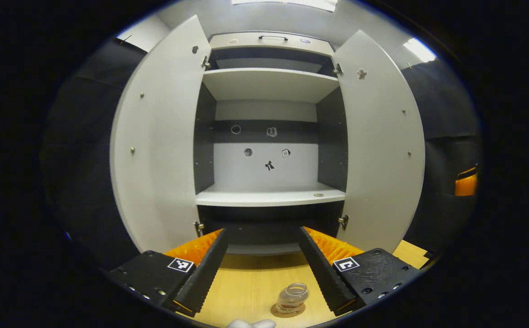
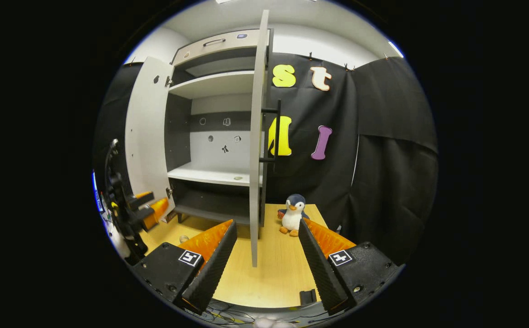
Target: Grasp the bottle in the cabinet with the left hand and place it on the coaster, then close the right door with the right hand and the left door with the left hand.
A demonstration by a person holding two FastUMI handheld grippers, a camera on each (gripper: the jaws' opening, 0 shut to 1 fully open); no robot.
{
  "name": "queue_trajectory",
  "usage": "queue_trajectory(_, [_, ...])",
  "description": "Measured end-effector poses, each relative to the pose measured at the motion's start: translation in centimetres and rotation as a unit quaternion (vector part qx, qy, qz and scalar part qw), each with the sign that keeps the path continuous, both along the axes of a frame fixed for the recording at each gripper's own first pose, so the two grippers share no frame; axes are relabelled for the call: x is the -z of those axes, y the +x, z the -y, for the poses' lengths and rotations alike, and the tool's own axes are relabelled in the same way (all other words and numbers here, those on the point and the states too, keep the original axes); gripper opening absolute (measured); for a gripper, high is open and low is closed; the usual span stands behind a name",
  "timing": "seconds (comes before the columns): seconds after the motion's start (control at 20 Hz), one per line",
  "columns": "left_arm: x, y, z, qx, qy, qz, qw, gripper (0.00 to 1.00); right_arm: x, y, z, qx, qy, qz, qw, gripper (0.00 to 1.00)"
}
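Observation:
The small clear bottle point(image 1: 292, 295) stands upright on a round brown coaster point(image 1: 287, 310) on the wooden table, low between the fingers of my left gripper point(image 1: 262, 232), which is open and holds nothing. The white cabinet faces me with its left door point(image 1: 160, 136) and right door point(image 1: 380, 141) both swung wide, and the middle shelf point(image 1: 269, 197) bare. In the right gripper view the right door point(image 2: 257, 136) is edge-on with its black handle point(image 2: 276, 132). My right gripper point(image 2: 267, 223) is open, the door's edge lined up between its fingers, not pressed. The left gripper point(image 2: 130, 209) shows at far left.
A plush penguin point(image 2: 293, 214) sits on the table point(image 2: 273, 273) right of the right door, by the black cloth wall. A small black block point(image 2: 307, 296) and cables lie at the table's near edge. An orange part of the other gripper point(image 1: 466, 184) shows far right.

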State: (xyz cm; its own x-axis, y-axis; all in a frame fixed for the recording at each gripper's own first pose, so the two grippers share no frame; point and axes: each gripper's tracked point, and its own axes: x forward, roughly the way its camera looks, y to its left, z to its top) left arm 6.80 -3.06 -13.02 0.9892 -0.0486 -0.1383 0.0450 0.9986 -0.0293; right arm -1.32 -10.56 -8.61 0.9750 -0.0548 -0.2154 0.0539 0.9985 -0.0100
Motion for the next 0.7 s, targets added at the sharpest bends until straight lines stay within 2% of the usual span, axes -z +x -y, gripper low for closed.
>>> queue_trajectory(0.1, [-2.1, -1.2, -2.0, -0.017, 0.015, 0.001, 1.0, 0.93, -0.4, -0.3, -0.2, 0.002, 0.0, 0.011, 1.0, 0.84])
queue_trajectory(0.15, [-2.8, -2.1, -3.0, -0.024, 0.02, -0.002, 1.0, 0.95, -0.7, -0.4, -0.3, 0.004, -0.002, 0.016, 1.0, 0.84])
queue_trajectory(0.35, [-5.1, -5.4, -5.0, -0.029, 0.022, 0.005, 0.999, 0.93, -0.9, -0.2, 0.3, 0.018, -0.007, 0.023, 1.0, 0.84])
queue_trajectory(0.5, [-5.8, -8.0, -5.5, -0.024, 0.023, 0.009, 0.999, 0.95, -0.7, 0.0, 0.7, 0.032, 0.0, 0.021, 0.999, 0.84])
queue_trajectory(0.6, [-5.8, -8.8, -5.6, -0.023, 0.024, 0.005, 0.999, 0.93, -1.0, 0.5, 0.9, 0.037, -0.003, 0.024, 0.999, 0.84])
queue_trajectory(0.7, [-5.5, -9.3, -5.1, -0.019, 0.014, 0.0, 1.0, 0.95, -2.0, 1.3, 2.4, 0.05, -0.011, 0.032, 0.998, 0.84])
